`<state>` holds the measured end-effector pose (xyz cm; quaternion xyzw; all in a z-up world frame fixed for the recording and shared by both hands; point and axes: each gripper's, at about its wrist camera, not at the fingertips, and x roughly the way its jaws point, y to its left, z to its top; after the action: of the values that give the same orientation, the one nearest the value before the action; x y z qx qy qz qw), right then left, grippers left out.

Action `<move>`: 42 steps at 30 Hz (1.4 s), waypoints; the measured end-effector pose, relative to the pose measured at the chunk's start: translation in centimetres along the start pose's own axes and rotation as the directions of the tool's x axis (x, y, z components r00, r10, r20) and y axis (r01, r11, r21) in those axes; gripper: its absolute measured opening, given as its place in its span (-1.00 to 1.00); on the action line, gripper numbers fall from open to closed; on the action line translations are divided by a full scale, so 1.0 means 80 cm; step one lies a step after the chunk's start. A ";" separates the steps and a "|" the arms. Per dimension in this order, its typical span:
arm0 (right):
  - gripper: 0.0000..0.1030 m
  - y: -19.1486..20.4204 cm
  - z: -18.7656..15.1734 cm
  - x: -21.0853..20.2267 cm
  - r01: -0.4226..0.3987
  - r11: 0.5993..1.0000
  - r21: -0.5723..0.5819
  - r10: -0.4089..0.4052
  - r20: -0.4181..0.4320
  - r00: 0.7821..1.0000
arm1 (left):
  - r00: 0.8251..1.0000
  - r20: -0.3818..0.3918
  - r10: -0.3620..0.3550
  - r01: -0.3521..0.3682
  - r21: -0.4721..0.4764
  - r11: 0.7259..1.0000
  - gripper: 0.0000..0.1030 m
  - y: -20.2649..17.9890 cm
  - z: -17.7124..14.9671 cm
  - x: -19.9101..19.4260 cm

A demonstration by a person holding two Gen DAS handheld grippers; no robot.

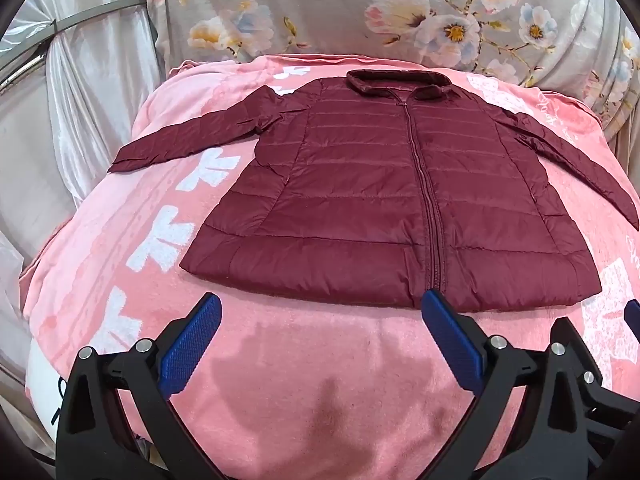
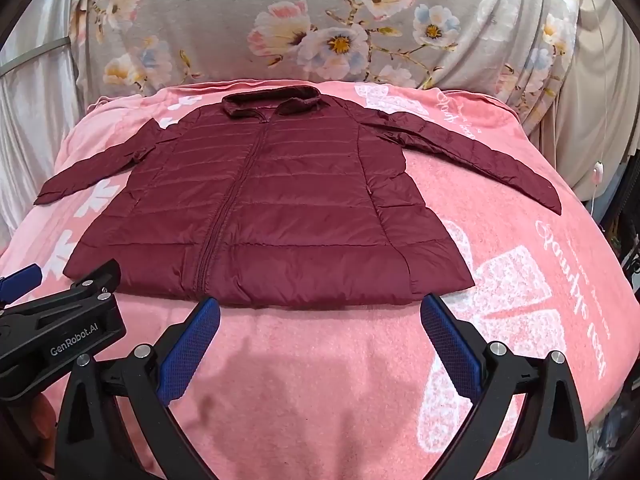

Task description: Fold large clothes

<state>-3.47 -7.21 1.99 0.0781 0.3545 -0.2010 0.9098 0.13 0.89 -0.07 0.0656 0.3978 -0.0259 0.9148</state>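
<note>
A maroon quilted jacket [image 1: 384, 204] lies flat and zipped on a pink blanket [image 1: 304, 380], collar at the far end, both sleeves spread out to the sides. My left gripper [image 1: 320, 304] hovers open just short of the hem, left of the zip, with nothing between its blue pads. The right wrist view shows the same jacket [image 2: 272, 216] on the blanket [image 2: 320, 380]. My right gripper [image 2: 320, 306] is open too, near the hem's right half and holding nothing. The left gripper's black body [image 2: 60, 320] shows at the left edge of that view.
A grey floral cloth [image 2: 320, 20] rises behind the blanket. Pale satin curtains [image 1: 92, 92] hang at the left. A white cable with a small switch [image 2: 597, 172] hangs at the right edge. White printed patterns and lettering mark the blanket.
</note>
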 end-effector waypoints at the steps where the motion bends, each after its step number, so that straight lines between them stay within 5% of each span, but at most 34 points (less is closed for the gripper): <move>1: 0.90 -0.001 -0.001 0.001 0.001 1.000 -0.004 -0.001 0.000 1.000 | 1.000 0.000 0.000 0.000 0.000 1.000 0.90 0.000 0.000 0.000; 42: 0.90 -0.005 -0.007 0.009 -0.006 1.000 -0.001 0.006 -0.015 1.000 | 1.000 -0.009 0.014 -0.014 -0.005 1.000 0.89 0.008 0.001 0.001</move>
<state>-3.51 -7.66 1.06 0.0804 0.3613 -0.1973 0.9078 0.31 1.49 -0.06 0.0660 0.4015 -0.0182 0.9133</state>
